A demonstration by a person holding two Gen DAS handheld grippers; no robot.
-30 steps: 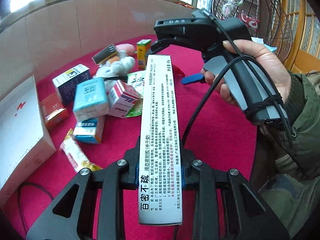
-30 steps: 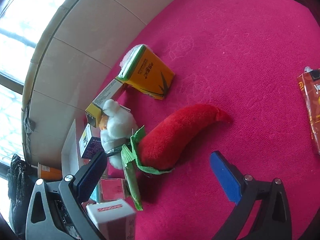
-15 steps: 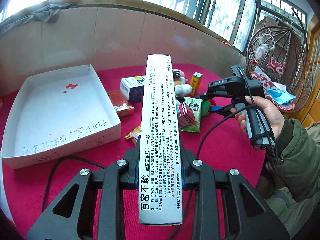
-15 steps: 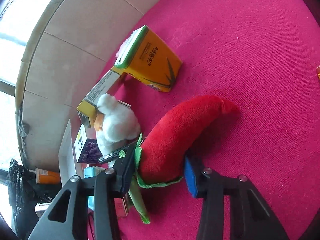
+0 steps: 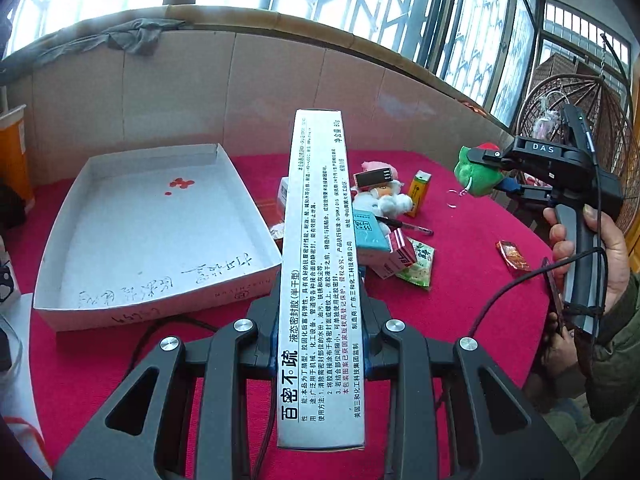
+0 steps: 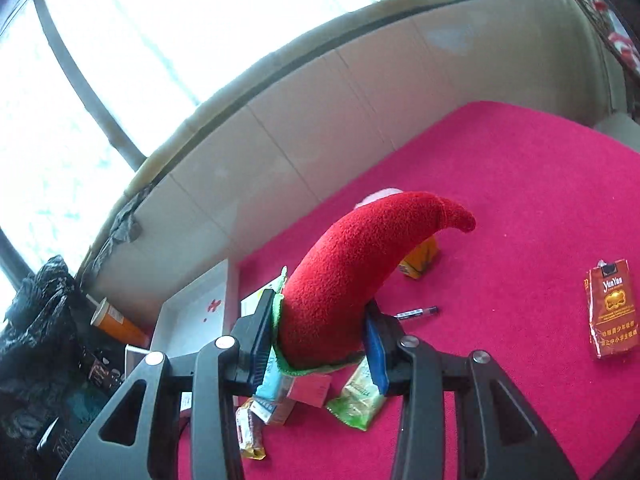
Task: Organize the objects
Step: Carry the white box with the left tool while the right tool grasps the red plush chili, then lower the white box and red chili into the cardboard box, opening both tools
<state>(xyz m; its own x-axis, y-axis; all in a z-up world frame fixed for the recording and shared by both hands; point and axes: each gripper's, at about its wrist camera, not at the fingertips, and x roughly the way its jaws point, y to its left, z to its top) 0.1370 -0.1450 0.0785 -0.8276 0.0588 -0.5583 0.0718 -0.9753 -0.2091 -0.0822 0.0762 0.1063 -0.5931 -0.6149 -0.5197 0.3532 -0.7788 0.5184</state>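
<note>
Chili (image 6: pixel 360 280) is the news: a second ago it lay on the red counter (image 6: pixel 520 208) between my right fingers, which stood open; half a second ago they closed on it, and now it hangs clamped between them, clear of the cloth, its tip curling toward the upper right of the right view. In the left view it shows at the right edge, green cap (image 5: pixel 478 172) forward, above the counter.

My left fingers (image 5: pixel 320 340) are shut on the long white box (image 5: pixel 320 272), as they were a second ago, but the view has swung: the tray (image 5: pixel 160 304) now fills the left half of the frame, with the clutter pile (image 5: pixel 384 216) at centre right.

So I judge both picks done and both loads on their way to the tray. The pen (image 6: pixel 416 313), the cigarette pack (image 6: pixel 612 312) and the small cartons are left to gather.
</note>
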